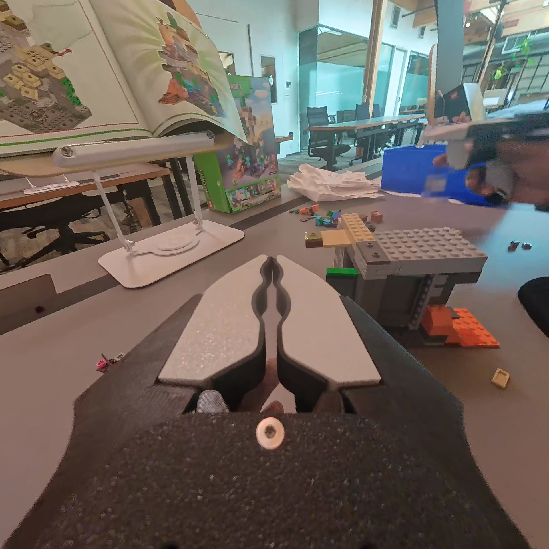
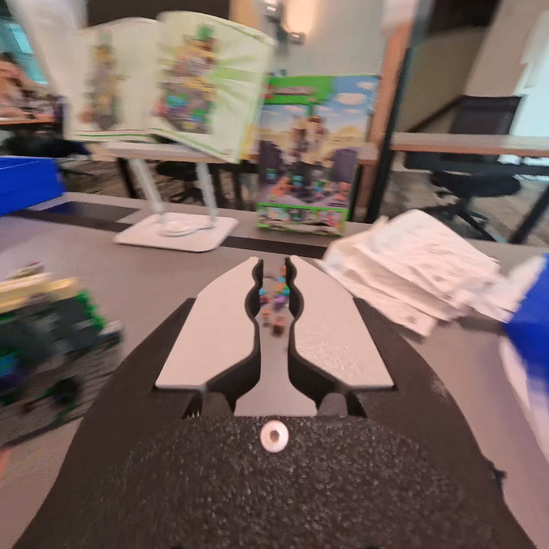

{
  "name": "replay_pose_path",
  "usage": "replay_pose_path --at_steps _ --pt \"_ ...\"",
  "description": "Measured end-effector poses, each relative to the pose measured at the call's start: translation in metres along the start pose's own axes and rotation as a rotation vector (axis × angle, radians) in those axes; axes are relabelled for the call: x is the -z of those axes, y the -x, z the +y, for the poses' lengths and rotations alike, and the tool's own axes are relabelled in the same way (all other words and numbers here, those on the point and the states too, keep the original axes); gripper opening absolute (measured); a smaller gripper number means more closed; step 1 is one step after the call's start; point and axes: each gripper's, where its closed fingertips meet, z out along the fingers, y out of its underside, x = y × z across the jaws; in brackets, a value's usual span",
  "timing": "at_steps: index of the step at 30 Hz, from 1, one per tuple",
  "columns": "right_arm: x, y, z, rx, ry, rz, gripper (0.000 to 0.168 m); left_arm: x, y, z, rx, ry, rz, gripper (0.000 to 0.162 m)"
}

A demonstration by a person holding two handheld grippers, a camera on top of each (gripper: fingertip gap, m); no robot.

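Bright, even indoor light; left view sharp, right view motion-blurred, both bowed at edges.

1. Printed lettering along the top and down the green side of the toy box [image 1: 249,142], standing on the surface behind the book stand; words not given.
2. Small print on the crumpled white paper sheets [image 1: 332,181], too small to read.
3. Building pictures on the open instruction booklet [image 1: 113,68], no legible writing.
4. Right wrist view too blurred for reading anything.
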Motion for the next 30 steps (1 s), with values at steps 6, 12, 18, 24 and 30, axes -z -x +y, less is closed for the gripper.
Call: replay_pose_path --at_steps 6,12,18,24,30 --pt "-0.06 -0.149 0.058 -0.252 0.198 0.239 0.042 -0.004 -0.007 0.009 -0.042 0.039 0.03 0.0" --pt "-0.109 -0.201 0.077 -0.239 0.276 0.315 0.047 -0.007 -0.001 0.019 -0.037 0.066 0.029 0.0" --pt "-0.143 -0.227 0.095 -0.228 0.41 0.386 0.047 -0.01 0.003 0.023 -0.001 0.084 0.037 0.0" --pt "-0.147 -0.228 0.101 -0.109 0.437 0.415 0.0 -0.011 -0.002 0.026 -0.025 0.097 0.063 0.0" --pt "-0.138 -0.218 0.085 -0.026 0.39 0.381 0.0 -0.01 -0.007 0.026 -0.063 0.096 0.072 0.0"
